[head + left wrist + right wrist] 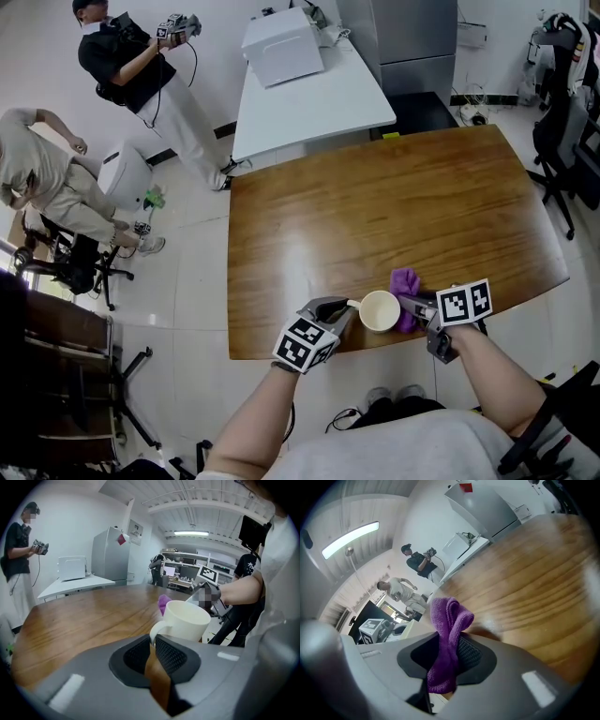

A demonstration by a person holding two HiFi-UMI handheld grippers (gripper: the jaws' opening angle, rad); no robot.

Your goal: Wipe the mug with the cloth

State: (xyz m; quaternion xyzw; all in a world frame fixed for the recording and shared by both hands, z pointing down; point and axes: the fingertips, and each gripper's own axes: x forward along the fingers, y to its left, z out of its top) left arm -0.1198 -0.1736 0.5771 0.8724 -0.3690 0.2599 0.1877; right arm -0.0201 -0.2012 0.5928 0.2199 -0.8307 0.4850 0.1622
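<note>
At the near edge of the wooden desk (375, 206), the left gripper (339, 307) has its jaws closed on the handle of the white mug (380, 311). The mug stands upright with its open mouth facing up, and the handle points left into the jaws. Just to its right, the purple cloth (405, 283) presses against the mug's side, bunched and standing up from the right gripper (419, 309), whose jaws are clamped on its lower part. Both grippers and the mug sit close together in front of the person.
</note>
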